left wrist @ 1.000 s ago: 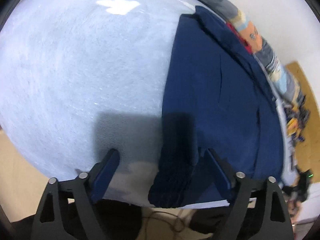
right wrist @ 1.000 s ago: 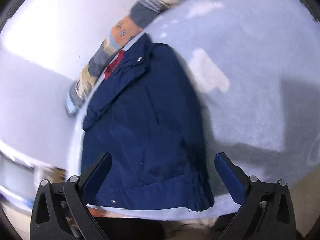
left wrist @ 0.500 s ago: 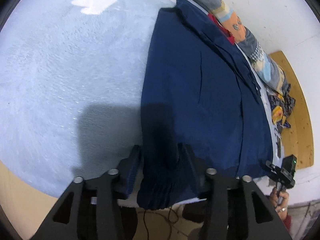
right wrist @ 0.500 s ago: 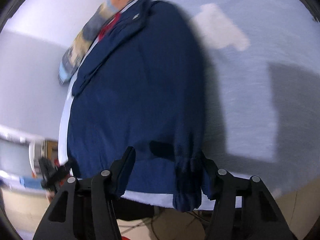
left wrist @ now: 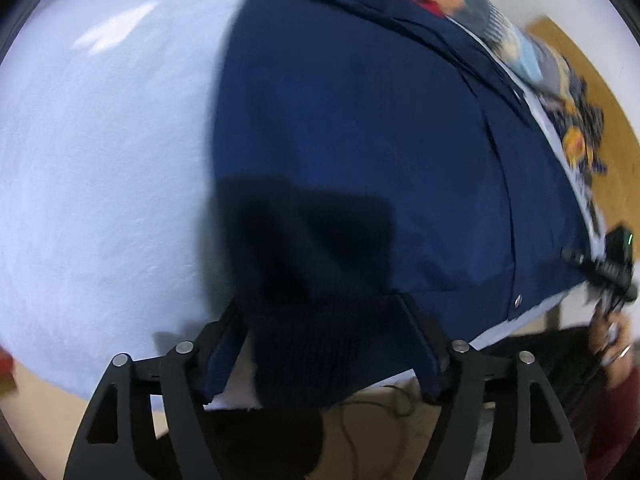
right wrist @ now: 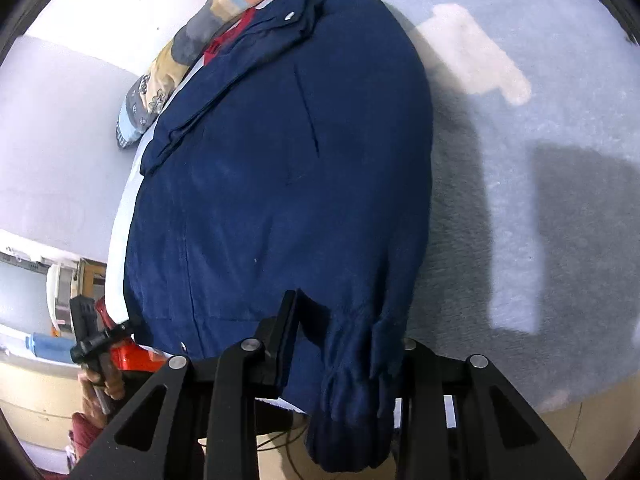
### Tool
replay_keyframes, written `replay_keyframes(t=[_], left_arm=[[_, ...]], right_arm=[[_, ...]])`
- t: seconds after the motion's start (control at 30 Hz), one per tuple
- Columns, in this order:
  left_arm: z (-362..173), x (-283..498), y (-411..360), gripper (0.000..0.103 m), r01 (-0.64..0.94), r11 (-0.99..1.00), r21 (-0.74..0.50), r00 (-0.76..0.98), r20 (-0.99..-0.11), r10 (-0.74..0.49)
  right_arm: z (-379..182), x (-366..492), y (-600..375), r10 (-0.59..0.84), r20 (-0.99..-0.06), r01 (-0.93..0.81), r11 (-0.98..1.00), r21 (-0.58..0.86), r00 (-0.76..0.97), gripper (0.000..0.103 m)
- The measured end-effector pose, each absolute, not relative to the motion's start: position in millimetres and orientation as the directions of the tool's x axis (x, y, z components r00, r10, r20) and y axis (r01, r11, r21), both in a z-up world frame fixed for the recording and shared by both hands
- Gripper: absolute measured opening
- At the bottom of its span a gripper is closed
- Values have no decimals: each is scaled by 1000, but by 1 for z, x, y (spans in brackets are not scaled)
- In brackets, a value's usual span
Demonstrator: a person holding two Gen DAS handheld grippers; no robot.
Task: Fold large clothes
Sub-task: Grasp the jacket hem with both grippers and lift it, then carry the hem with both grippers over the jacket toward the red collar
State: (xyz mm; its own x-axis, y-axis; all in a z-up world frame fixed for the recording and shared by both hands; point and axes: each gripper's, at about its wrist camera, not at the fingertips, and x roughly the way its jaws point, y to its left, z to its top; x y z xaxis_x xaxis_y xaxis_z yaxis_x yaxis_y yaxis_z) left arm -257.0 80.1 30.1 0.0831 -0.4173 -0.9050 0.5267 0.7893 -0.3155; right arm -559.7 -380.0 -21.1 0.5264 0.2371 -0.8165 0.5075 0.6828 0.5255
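A navy jacket lies flat on the pale blue bed, its collar at the far end by a patterned pillow. In the left wrist view the jacket's dark ribbed end hangs over the bed's near edge. It fills the gap of my left gripper, whose jaws are opening slightly while both fingertips still touch the cloth. In the right wrist view the jacket has a sleeve folded along its right edge. My right gripper is closing on the bunched sleeve cuff, which hides the right finger.
A hand holds a black tool at the jacket's lower right corner; in the right wrist view a hand with a black tool shows at lower left. A wooden floor and a wall border the bed. Cables lie on the floor below.
Both grippers came in from wide open and closed around the jacket's near end. The left one slid right along the edge and rolled. The right one dropped onto the sleeve cuff.
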Motion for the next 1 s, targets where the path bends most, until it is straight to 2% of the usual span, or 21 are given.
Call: replay_keyframes(t=[0.07, 0.1, 0.17, 0.23, 0.3, 0.37, 0.43, 0.47, 0.5, 0.53, 0.57, 0.63, 0.73, 0.87, 1.0], left_arm=[[33, -259, 74, 37, 544, 797, -262, 148, -905, -398], [36, -259, 74, 24, 547, 796, -259, 176, -894, -412], [39, -259, 75, 23, 555, 784, -279, 185, -877, -443], [31, -256, 74, 25, 548, 798, -253, 186, -892, -411], [26, -252, 69, 28, 547, 799, -250, 191, -892, -410], [23, -252, 66, 37, 535, 802, -266, 186, -889, -419], [19, -258, 60, 77, 538, 769, -345, 141, -863, -486], [18, -260, 55, 79, 547, 759, -354, 137, -856, -498], [17, -266, 46, 71, 562, 774, -291, 188, -866, -463], [17, -269, 45, 49, 570, 785, -240, 230, -872, -433], [18, -273, 41, 36, 581, 791, -190, 272, -871, -410], [23, -271, 49, 22, 557, 794, -245, 274, -848, -454], [36, -274, 64, 20, 542, 775, -327, 292, -791, -538], [58, -290, 78, 19, 594, 711, -376, 324, -698, -639], [57, -296, 86, 19, 581, 707, -402, 323, -684, -654]], right_arm=[[-21, -559, -378, 234, -819, 495, 699, 516, 524, 26], [-20, -556, -374, 229, -819, 484, 712, 509, 525, 10], [-16, -557, -370, 223, -813, 463, 728, 506, 539, 7], [-10, -558, -369, 214, -803, 451, 734, 508, 556, 7], [-13, -558, -371, 225, -799, 459, 718, 523, 558, 7], [-18, -556, -372, 219, -816, 480, 716, 507, 535, 12], [-23, -555, -372, 234, -820, 490, 705, 513, 522, 15], [-26, -554, -372, 236, -822, 501, 695, 516, 519, 16], [-28, -554, -374, 244, -817, 511, 677, 529, 523, 16], [-30, -557, -376, 246, -813, 516, 668, 536, 527, 14], [-29, -558, -377, 241, -813, 515, 670, 535, 530, 11], [-23, -557, -371, 218, -816, 496, 702, 512, 535, 7], [-13, -561, -367, 216, -789, 479, 693, 539, 576, 6], [9, -579, -367, 225, -689, 417, 655, 630, 689, 6], [34, -586, -359, 233, -596, 319, 667, 673, 769, 6]])
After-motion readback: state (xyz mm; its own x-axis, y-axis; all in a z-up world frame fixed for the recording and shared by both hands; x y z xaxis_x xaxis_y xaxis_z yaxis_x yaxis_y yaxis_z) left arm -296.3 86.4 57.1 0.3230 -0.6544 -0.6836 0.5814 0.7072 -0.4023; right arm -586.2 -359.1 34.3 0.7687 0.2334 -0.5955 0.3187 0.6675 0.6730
